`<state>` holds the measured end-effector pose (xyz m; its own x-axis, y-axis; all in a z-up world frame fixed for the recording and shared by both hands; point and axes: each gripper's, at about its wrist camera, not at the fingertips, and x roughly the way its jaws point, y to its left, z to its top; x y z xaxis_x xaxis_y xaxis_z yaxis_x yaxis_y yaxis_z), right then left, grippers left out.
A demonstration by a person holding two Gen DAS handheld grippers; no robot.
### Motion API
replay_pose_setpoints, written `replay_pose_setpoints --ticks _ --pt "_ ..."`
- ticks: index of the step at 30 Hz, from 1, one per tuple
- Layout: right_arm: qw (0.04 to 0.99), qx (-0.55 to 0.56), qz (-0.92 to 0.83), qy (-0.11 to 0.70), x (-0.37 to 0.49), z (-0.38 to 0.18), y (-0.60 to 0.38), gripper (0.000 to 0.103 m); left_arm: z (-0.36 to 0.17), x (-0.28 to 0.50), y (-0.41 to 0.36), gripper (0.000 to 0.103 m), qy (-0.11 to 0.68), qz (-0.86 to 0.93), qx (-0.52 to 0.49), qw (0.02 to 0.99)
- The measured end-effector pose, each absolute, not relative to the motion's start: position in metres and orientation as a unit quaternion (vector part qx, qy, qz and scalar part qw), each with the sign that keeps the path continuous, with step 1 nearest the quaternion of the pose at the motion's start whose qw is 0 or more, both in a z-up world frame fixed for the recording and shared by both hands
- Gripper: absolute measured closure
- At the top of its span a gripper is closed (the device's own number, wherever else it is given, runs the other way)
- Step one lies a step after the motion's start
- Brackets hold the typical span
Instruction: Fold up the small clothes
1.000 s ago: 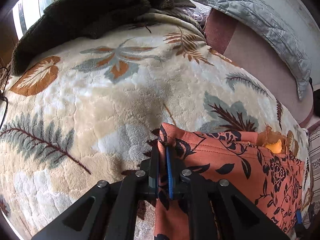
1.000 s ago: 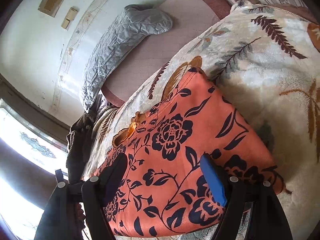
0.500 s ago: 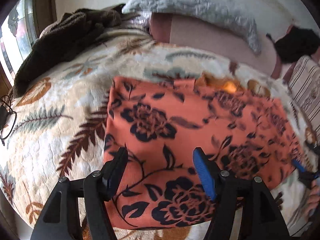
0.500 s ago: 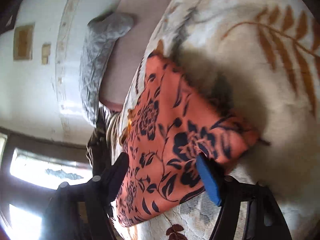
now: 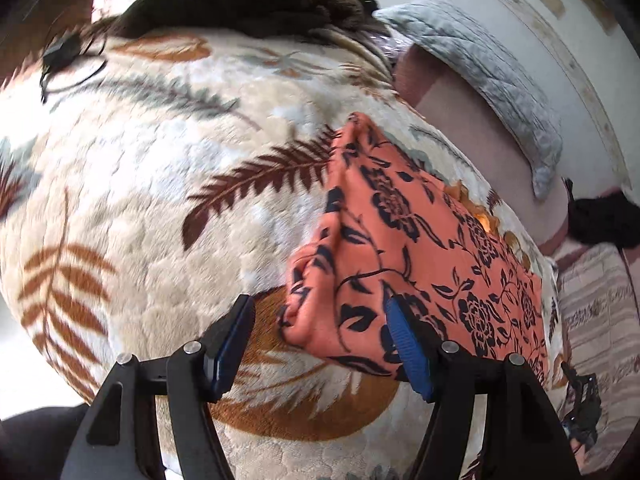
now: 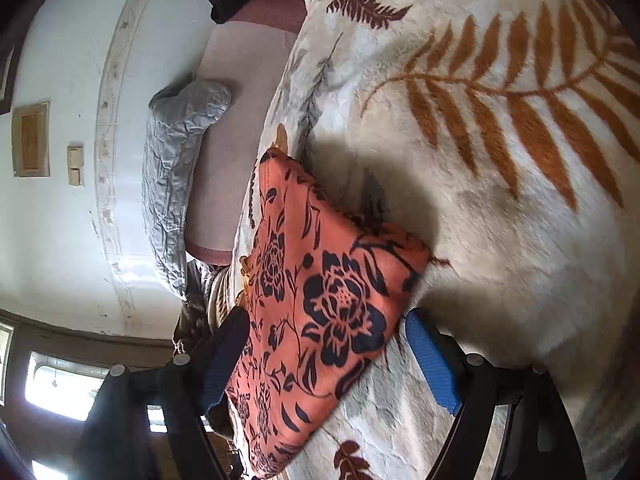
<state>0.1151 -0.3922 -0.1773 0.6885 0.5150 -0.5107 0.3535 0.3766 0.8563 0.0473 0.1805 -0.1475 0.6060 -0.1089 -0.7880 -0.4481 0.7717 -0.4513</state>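
Matt orange floral cloth garment [image 5: 416, 248], plush fleecy leaf-print blanket [image 5: 160, 200], quilted grey pillow [image 6: 176, 168]

I am looking at an orange garment [image 5: 420, 248] printed with black roses and trailing leaves, lying on a cream plush blanket [image 5: 160, 184] patterned with rust, brown and grey-green fern fronds. My gripper fingers [image 6: 432, 364] are showing blue pads on black frames. A pale grey quilted pillow [image 6: 176, 160] is lying against what seems a dusty-pink sheet [image 6: 236, 92].
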Motion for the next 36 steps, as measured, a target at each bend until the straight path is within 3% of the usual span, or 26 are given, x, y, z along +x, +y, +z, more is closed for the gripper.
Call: replay_pose_setpoints --ticks 6,9,12,13,14,16,19,26,29,32,33,35,36 --pt "0.740 0.547 -0.007 0.392 0.136 -0.175 -0.387 0.023 -0.160 0.053 0.166 0.034 0.426 0.088 -0.365 0.823" --pt "0.743 0.544 -0.016 0.390 0.139 -0.176 -0.387 0.030 -0.162 0.057 0.161 0.033 0.423 0.108 -0.367 0.821" --pt "0.747 0.535 -0.015 0.394 0.141 -0.178 -0.389 0.044 -0.165 0.064 0.164 0.034 0.417 0.120 -0.361 0.825" --pt "0.747 0.534 -0.014 0.395 0.142 -0.180 -0.390 0.052 -0.165 0.067 0.165 0.038 0.422 0.127 -0.356 0.824" --pt "0.746 0.533 -0.017 0.399 0.143 -0.182 -0.392 0.057 -0.164 0.070 0.166 0.061 0.426 0.138 -0.347 0.824" --pt "0.746 0.528 -0.020 0.406 0.146 -0.187 -0.395 0.073 -0.165 0.078 0.167 0.082 0.438 0.120 -0.336 0.825" --pt "0.756 0.491 -0.018 0.432 0.155 -0.181 -0.390 0.091 -0.159 0.086 0.165 0.085 0.449 0.120 -0.307 0.831" --pt "0.807 0.446 0.022 0.388 0.116 -0.091 -0.361 0.094 -0.114 0.090 0.189 0.087 0.422 0.098 -0.272 0.859" --pt "0.804 0.451 0.031 0.387 0.076 -0.086 -0.344 0.093 -0.111 0.092 0.207 0.086 0.434 0.086 -0.254 0.860" --pt "0.792 0.441 0.000 0.421 0.055 -0.126 -0.336 0.084 -0.140 0.097 0.224 0.079 0.478 0.085 -0.256 0.836" --pt "0.781 0.448 -0.008 0.436 0.052 -0.146 -0.340 0.075 -0.148 0.092 0.228 0.077 0.478 0.092 -0.258 0.834" --pt "0.756 0.479 -0.004 0.446 0.042 -0.170 -0.351 0.073 -0.145 0.080 0.232 0.073 0.459 0.102 -0.246 0.847" --pt "0.762 0.479 -0.001 0.435 0.034 -0.169 -0.356 0.064 -0.139 0.073 0.231 0.073 0.444 0.109 -0.237 0.857"
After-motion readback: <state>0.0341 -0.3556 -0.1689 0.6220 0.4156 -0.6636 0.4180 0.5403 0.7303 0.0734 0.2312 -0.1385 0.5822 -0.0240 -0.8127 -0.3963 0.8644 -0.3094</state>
